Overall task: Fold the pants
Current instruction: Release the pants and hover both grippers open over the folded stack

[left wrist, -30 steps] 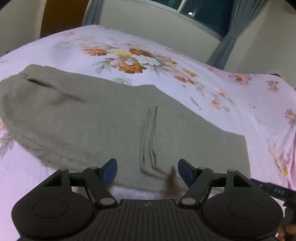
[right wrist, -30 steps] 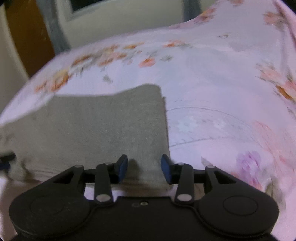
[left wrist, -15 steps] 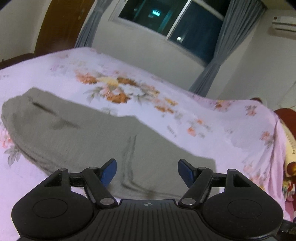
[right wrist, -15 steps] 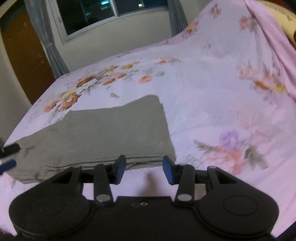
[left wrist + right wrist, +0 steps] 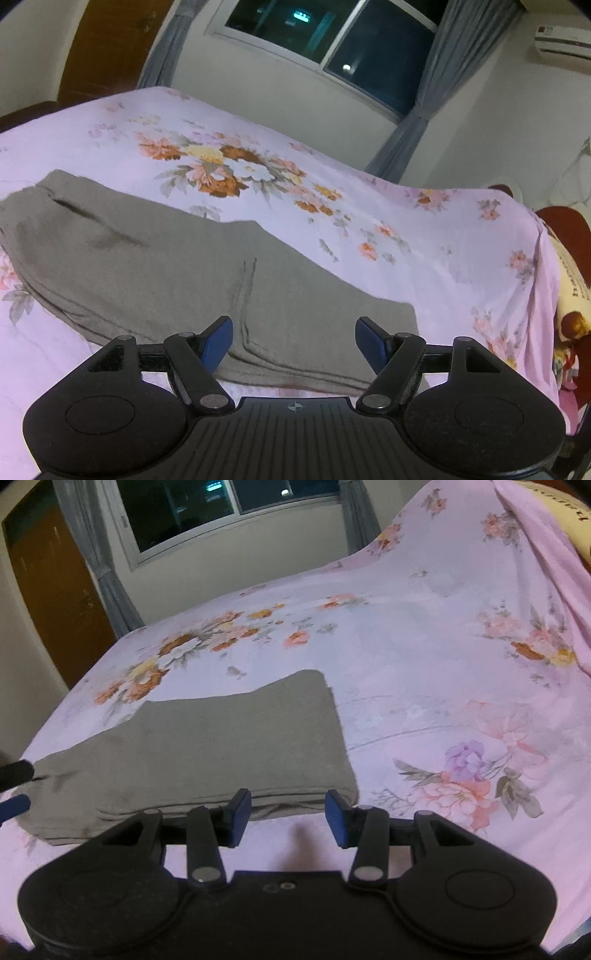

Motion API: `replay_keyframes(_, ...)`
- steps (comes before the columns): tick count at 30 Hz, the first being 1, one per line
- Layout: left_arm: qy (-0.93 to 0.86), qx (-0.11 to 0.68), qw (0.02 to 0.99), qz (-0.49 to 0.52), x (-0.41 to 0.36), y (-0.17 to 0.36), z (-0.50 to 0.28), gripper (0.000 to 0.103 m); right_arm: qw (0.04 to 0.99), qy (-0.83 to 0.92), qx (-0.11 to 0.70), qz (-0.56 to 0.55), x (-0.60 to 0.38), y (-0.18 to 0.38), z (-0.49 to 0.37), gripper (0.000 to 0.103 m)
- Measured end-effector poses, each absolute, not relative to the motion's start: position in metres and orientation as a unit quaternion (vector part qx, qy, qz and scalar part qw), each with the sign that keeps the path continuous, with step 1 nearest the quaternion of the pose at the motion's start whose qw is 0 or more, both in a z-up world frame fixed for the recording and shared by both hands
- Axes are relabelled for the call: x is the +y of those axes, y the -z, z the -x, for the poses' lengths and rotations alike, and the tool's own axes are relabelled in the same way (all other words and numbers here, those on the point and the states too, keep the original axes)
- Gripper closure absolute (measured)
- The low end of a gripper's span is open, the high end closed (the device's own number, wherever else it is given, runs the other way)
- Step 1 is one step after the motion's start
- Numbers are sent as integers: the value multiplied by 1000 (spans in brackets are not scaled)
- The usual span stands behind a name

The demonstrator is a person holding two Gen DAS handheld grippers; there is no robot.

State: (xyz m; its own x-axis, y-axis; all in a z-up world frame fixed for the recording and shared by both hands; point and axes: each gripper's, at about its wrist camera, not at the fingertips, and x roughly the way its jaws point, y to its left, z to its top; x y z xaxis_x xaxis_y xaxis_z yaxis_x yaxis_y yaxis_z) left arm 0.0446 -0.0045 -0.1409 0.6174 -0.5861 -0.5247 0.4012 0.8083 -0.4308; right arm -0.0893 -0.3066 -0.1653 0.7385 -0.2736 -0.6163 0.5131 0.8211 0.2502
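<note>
- Surface: a bed covered by a pink floral bedsheet [image 5: 424, 266]; no bench is involved.
- Room: a dark sliding window [image 5: 332, 40] flanked by grey curtains [image 5: 417, 110], a brown wooden door [image 5: 55, 590], pale walls.
- Task item: the grey knit pants [image 5: 166, 273], folded lengthwise with stacked layers visible along the near edge, lie flat on the sheet, just ahead of both grippers.
- Left view only: a white wall-mounted air conditioner [image 5: 561, 40] and a cream printed pillow [image 5: 572, 288] at the bed's right edge; the waistband end of the pants with a pocket slit.
- Right view only: the squared leg end of the pants [image 5: 221, 746]; at the left margin, dark and blue shapes, probably the other gripper's tips, though too cropped to confirm.
- Left gripper [image 5: 293, 341]: jaws spread wide, holding nothing, above the garment's near edge.
- Right gripper [image 5: 288, 818]: jaws apart, empty, near the leg-end corner.
</note>
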Motion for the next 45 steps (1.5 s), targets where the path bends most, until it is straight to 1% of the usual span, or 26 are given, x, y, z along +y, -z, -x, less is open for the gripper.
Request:
replay_keyframes(7, 289, 347, 882, 137, -13, 153, -46, 31, 908, 225, 296, -193, -300, 167, 97, 59)
replay_keyframes(14, 298, 338, 880, 151, -21, 153, -42, 31, 912, 237, 290, -167, -309, 151, 108, 57)
replay_keyframes(19, 290, 341, 882, 145, -21, 150, -36, 31, 916, 230, 273, -183, -319, 148, 104, 50)
replay_keyframes(22, 283, 337, 889, 126, -23, 148, -36, 31, 916, 211, 275, -202, -321, 155, 97, 49)
replay_keyframes(26, 271, 346, 889, 132, -28, 149, -38, 31, 920, 190, 283, -193, -321, 163, 94, 49)
replay_keyframes(29, 278, 344, 889, 118, -36, 146, -37, 31, 916, 194, 275, -221, -328, 164, 95, 49)
replay_keyframes(38, 299, 334, 886, 119, -39, 141, -34, 31, 918, 210, 269, -200, -323, 151, 101, 49)
replay_keyframes(45, 289, 340, 887, 116, -37, 138, -35, 31, 920, 201, 259, -216, -326, 148, 96, 48)
